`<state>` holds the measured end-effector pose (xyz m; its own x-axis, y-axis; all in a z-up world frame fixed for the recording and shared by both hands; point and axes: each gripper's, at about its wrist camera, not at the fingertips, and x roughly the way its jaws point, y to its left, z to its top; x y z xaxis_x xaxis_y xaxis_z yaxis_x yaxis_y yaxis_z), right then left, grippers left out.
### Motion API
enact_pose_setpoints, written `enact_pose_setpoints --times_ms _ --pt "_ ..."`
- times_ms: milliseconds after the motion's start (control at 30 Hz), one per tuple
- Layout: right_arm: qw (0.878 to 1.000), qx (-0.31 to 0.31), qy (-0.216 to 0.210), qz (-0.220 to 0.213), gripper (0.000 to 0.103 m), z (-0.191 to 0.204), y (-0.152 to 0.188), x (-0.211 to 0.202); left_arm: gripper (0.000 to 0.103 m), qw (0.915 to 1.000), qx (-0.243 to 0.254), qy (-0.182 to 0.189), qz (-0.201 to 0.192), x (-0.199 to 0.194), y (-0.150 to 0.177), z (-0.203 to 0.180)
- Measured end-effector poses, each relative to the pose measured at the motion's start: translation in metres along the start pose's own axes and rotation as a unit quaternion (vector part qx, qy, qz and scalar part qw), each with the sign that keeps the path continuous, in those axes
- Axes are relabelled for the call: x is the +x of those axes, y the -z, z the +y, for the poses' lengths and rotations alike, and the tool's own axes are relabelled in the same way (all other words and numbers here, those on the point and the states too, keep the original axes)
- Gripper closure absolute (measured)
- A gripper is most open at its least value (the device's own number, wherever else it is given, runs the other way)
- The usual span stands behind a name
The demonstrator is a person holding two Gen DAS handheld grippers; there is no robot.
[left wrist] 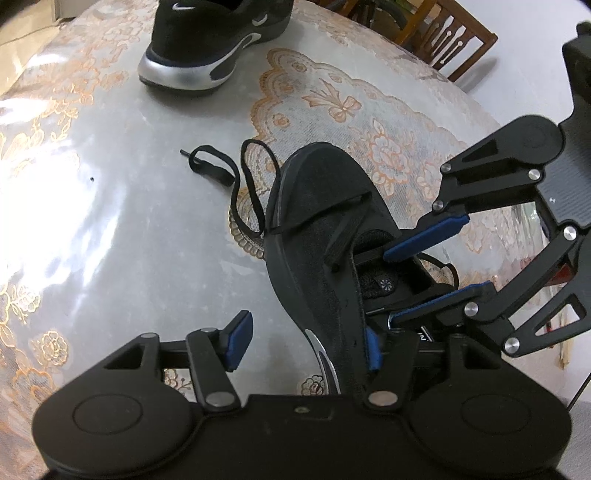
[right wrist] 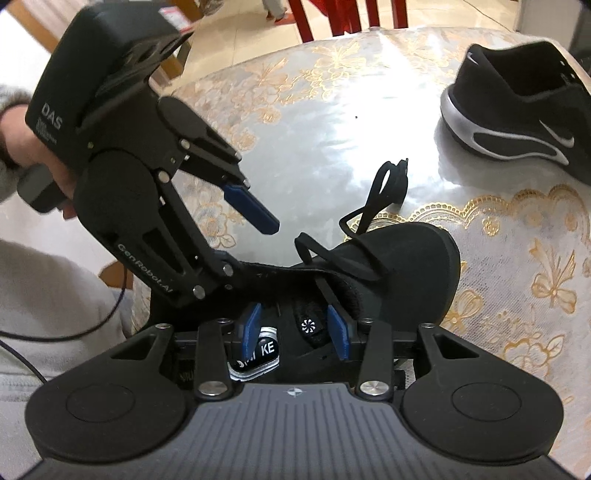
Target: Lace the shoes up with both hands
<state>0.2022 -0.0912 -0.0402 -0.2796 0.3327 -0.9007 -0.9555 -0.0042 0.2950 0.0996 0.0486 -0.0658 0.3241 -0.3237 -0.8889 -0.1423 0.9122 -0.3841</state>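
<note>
A black shoe point(left wrist: 325, 206) point(right wrist: 406, 266) lies on the table with its toe pointing away. Its black lace point(left wrist: 236, 177) point(right wrist: 388, 184) crosses the toe eyelets and trails in loose loops on the cloth. My left gripper point(left wrist: 306, 343) point(right wrist: 240, 240) is open and straddles the shoe's left side wall. One of its pads point(left wrist: 238, 339) hangs free outside the shoe. My right gripper point(right wrist: 295, 330) point(left wrist: 432, 267) sits over the shoe's mouth, jaws partly apart. The tongue point(right wrist: 308, 323) lies between its fingers, and the left pad point(right wrist: 251, 328) stands clear of it.
A second black shoe with a silver sole point(left wrist: 218, 40) point(right wrist: 517, 110) stands at the far side. The table point(left wrist: 92, 221) has a shiny floral cover. A wooden chair point(left wrist: 454, 40) and a red chair point(right wrist: 347, 18) stand beyond it. A hand point(right wrist: 22, 147) holds the left gripper's handle.
</note>
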Motion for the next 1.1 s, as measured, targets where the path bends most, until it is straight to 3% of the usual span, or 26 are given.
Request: enact_pose_setpoints --times_ms 200,367,433,567,667,700,767,967,1100 --pt "1.000 0.002 -0.005 -0.008 0.060 -0.001 -0.001 0.003 0.044 1.0000 -0.009 -0.001 -0.003 -0.002 0.001 0.001" --pt "0.999 -0.028 -0.020 0.013 0.061 0.006 -0.004 0.011 0.043 0.9998 -0.017 0.004 -0.006 -0.003 0.003 0.004" --pt "0.999 -0.050 -0.007 0.016 0.061 0.011 -0.006 0.015 0.042 0.9998 -0.019 0.005 -0.006 -0.003 0.003 0.004" --pt "0.999 -0.046 -0.014 0.024 0.064 0.009 -0.013 0.025 0.041 0.9999 -0.015 -0.003 -0.006 -0.003 0.003 0.003" --pt "0.995 -0.094 0.003 0.030 0.080 0.021 -0.008 0.030 0.040 0.9999 -0.016 0.000 -0.005 -0.003 0.003 0.005" --pt "0.995 -0.095 0.010 0.029 0.093 0.021 -0.006 0.030 0.039 0.9998 -0.018 0.005 -0.003 -0.003 0.004 0.006" --pt "0.994 -0.099 0.025 0.028 0.099 0.022 -0.003 0.030 0.037 0.9996 -0.025 0.010 -0.005 -0.002 0.005 0.008" --pt "1.000 -0.014 -0.008 -0.022 0.100 0.005 0.007 0.002 0.036 0.9994 -0.032 0.015 -0.006 -0.004 0.007 0.013" --pt "0.999 0.002 -0.016 -0.050 0.099 0.002 0.013 -0.009 0.035 0.9984 -0.049 0.030 -0.003 -0.002 0.008 0.017"
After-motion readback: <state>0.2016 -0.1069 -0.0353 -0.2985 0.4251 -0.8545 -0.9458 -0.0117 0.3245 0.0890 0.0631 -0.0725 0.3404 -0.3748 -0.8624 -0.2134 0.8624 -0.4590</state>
